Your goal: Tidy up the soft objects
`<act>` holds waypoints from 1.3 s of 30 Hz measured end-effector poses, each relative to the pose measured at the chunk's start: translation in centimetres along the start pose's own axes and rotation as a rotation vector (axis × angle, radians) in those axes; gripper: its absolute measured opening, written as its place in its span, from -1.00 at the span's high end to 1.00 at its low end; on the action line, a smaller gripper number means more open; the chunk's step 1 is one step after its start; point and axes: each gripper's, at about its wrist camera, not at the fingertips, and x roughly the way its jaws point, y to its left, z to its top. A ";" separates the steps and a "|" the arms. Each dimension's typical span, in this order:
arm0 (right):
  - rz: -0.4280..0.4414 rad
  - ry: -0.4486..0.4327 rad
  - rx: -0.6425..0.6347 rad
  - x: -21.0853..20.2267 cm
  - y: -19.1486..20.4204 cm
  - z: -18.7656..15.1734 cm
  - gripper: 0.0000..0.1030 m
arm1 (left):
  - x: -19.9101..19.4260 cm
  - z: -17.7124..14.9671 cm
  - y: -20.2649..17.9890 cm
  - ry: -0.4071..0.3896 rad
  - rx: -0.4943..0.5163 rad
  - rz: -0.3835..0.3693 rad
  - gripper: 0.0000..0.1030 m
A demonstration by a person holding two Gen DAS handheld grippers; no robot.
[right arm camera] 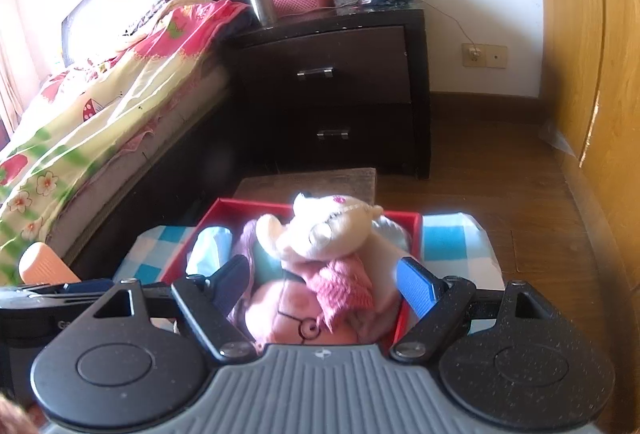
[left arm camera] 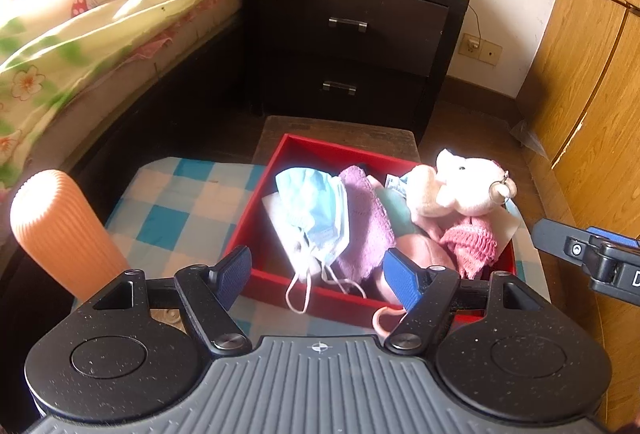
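Nearest, the left gripper (left arm camera: 316, 274) and right gripper (right arm camera: 326, 284) both tilt downward over the red box (left arm camera: 276, 170), jaws spread, gripping nothing. Inside lie a pleated blue face mask (left arm camera: 316, 206), lilac knitted cloth (left arm camera: 366, 218), and a fuzzy cream plush bear (right arm camera: 324, 230) in a pink knit scarf (right arm camera: 344, 282). Only the right view shows a pink plush with drawn glasses (right arm camera: 296, 318). Beyond stands a dark nightstand (left arm camera: 352, 34).

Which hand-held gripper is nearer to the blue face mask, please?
Left. The left hand-held gripper hangs open just above the blue face mask; the right hand-held gripper is over the white teddy bear, further along the red box.
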 end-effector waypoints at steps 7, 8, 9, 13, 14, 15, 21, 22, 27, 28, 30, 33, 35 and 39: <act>-0.011 0.024 0.005 -1.0 -0.5 -2.5 -0.16 | -1.2 -1.9 -0.4 0.007 0.018 -0.010 -0.41; -0.014 0.024 -0.006 -1.3 -0.3 -2.8 -0.16 | -1.5 -2.2 -0.5 0.005 0.026 -0.012 -0.41; -0.017 0.022 -0.017 -1.6 -0.2 -3.1 -0.16 | -1.9 -2.5 -0.7 0.003 0.035 -0.012 -0.42; -0.010 0.012 -0.041 -3.1 0.2 -4.4 -0.16 | -3.1 -3.7 -1.5 -0.012 0.088 0.000 -0.47; -0.010 0.008 -0.046 -3.5 0.2 -4.7 -0.16 | -3.4 -4.0 -1.7 -0.017 0.099 0.006 -0.48; -0.010 0.004 -0.049 -3.9 0.2 -5.0 -0.16 | -3.8 -4.3 -1.7 -0.022 0.107 0.008 -0.49; -0.003 0.009 -0.064 -5.9 0.4 -7.1 -0.16 | -5.0 -5.8 -2.2 -0.027 0.132 -0.005 -0.50; -0.001 0.010 -0.069 -6.2 0.5 -7.5 -0.16 | -5.2 -6.0 -2.3 -0.028 0.137 -0.008 -0.50; 0.008 0.021 -0.080 -7.5 0.5 -9.5 -0.16 | -6.1 -7.2 -2.9 -0.033 0.160 -0.017 -0.51; 0.009 0.021 -0.078 -7.7 0.5 -9.7 -0.16 | -6.2 -7.4 -2.9 -0.034 0.163 -0.019 -0.51; 0.009 0.015 -0.075 -8.3 0.4 -10.1 -0.16 | -6.6 -7.9 -3.1 -0.038 0.168 -0.019 -0.52; 0.012 0.000 -0.063 -9.2 0.1 -10.4 -0.16 | -6.9 -8.6 -3.3 -0.039 0.179 -0.020 -0.53; 0.014 -0.007 -0.055 -9.6 0.0 -10.6 -0.16 | -7.1 -8.9 -3.3 -0.037 0.176 -0.022 -0.53; 0.001 -0.025 -0.045 -10.2 -0.2 -10.9 -0.17 | -7.2 -9.5 -3.3 -0.034 0.158 -0.026 -0.54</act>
